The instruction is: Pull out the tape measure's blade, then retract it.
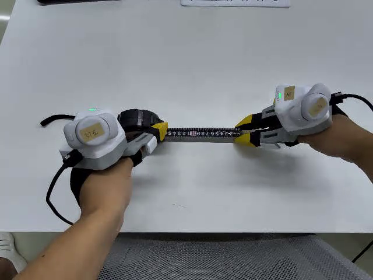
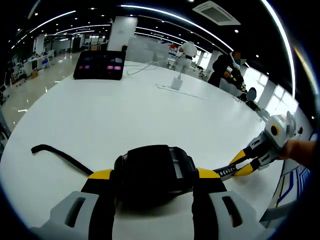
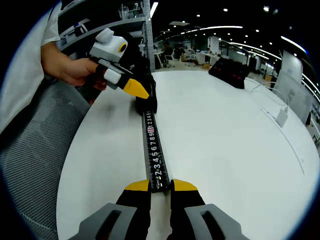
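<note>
A black tape measure (image 1: 137, 119) lies on the white table (image 1: 192, 64), and my left gripper (image 1: 156, 133) is shut on its case (image 2: 154, 169). Its black blade (image 1: 201, 133) with white numerals runs out to the right over the tabletop. My right gripper (image 1: 243, 132) is shut on the blade's end, the yellow fingertips (image 3: 136, 186) pinching the blade (image 3: 153, 150). A black wrist strap (image 2: 57, 153) trails from the case to the left. In the right gripper view the left gripper (image 3: 131, 86) and case sit at the blade's far end.
A dark flat device (image 2: 100, 65) lies far back on the table, with a white cable and a small white box (image 2: 176, 82) near it. A grey mesh chair (image 1: 233, 256) stands at the table's near edge. People stand in the background of the room.
</note>
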{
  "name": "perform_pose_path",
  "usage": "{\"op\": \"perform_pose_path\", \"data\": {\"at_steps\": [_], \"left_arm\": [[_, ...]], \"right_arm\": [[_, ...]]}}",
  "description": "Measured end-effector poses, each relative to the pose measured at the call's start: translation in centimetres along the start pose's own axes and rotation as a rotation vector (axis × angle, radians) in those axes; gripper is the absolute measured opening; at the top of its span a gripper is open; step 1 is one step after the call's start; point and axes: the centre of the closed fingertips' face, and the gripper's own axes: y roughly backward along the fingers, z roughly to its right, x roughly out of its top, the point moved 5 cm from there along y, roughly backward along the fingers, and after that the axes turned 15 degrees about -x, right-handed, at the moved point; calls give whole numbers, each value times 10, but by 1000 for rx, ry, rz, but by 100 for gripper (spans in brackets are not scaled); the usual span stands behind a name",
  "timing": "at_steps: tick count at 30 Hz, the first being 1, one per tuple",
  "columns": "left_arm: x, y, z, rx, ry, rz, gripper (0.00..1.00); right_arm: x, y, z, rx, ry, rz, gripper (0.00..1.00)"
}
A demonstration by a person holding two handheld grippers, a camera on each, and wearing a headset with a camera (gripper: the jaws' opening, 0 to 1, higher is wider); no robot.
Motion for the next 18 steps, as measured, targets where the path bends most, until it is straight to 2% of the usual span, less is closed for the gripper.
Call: {"op": "perform_pose_path", "data": {"at_steps": [18], "left_arm": [[0,0,0,-7,11,1,57]], "right_arm": [[24,-22,-8,24,-6,41,11]]}}
